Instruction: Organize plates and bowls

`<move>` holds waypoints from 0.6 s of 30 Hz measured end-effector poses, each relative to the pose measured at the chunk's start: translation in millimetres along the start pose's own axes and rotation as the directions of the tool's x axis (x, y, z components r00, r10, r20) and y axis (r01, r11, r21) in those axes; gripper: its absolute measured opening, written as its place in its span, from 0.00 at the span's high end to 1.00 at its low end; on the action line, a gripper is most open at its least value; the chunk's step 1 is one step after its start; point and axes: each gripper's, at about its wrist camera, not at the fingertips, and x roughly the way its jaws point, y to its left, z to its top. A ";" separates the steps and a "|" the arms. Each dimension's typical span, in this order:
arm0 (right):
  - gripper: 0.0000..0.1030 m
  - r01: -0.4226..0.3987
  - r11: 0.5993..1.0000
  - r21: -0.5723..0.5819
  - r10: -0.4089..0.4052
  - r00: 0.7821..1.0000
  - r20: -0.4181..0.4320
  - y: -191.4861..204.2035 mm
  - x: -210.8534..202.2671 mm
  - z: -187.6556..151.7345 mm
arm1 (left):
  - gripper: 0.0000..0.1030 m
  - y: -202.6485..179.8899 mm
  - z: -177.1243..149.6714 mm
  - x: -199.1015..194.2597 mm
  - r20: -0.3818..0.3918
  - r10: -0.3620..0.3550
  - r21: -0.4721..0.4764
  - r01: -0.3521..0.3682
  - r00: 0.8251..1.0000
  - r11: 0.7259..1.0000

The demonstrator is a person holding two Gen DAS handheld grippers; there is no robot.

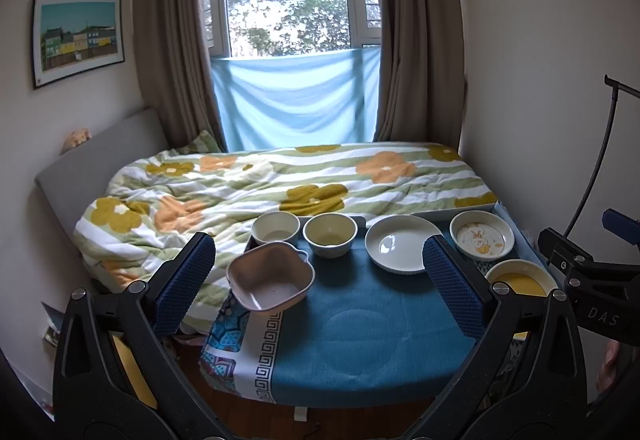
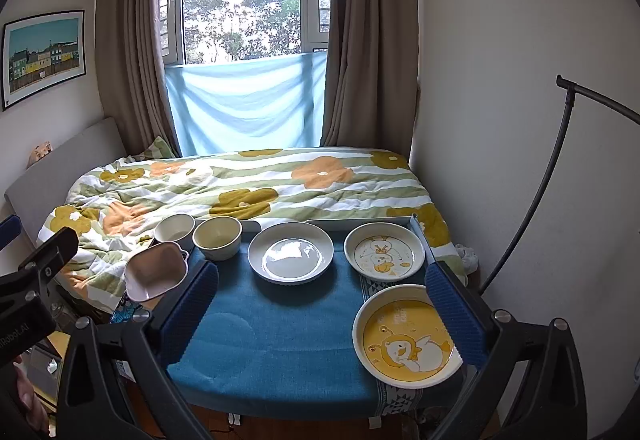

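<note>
A small table under a blue cloth (image 1: 360, 324) (image 2: 272, 328) carries the dishes. At its left edge a pink square bowl (image 1: 270, 276) (image 2: 156, 272) sits tilted and overhangs the edge. Behind it stand two cream bowls (image 1: 275, 227) (image 1: 330, 234) side by side. A plain white plate (image 1: 402, 244) (image 2: 291, 252) lies in the middle, a duck-print plate (image 1: 482, 234) (image 2: 384, 250) at the back right, and a yellow cartoon plate (image 1: 520, 276) (image 2: 404, 336) at the front right. My left gripper (image 1: 318, 282) and right gripper (image 2: 324, 310) both hover open above the near edge, holding nothing.
A bed with a flowered quilt (image 1: 280, 180) lies directly behind and left of the table. A grey tray rim (image 2: 360, 222) runs along the back right of the table. A black lamp arm (image 2: 560, 160) curves by the right wall. Wooden floor shows below.
</note>
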 end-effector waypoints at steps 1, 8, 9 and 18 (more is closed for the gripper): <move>0.00 0.000 1.000 0.000 0.000 1.000 0.000 0.0 -0.2 -0.1 | 0.00 0.1 0.2 -0.1 0.001 0.000 0.000 0.000 1.000 1.000; 0.00 0.001 1.000 0.000 -0.001 1.000 0.002 1.6 -1.2 1.3 | 0.00 -1.0 1.4 -0.8 0.005 -0.006 -0.001 0.006 1.000 1.000; 0.00 0.001 1.000 0.000 -0.001 1.000 0.002 1.6 -1.3 0.7 | 0.00 -0.9 1.0 -1.8 0.007 -0.007 0.000 0.007 1.000 1.000; 0.00 0.000 1.000 0.003 0.000 1.000 0.004 3.8 -3.7 3.5 | 0.00 -1.4 -0.4 -4.5 0.015 -0.005 0.006 0.005 1.000 1.000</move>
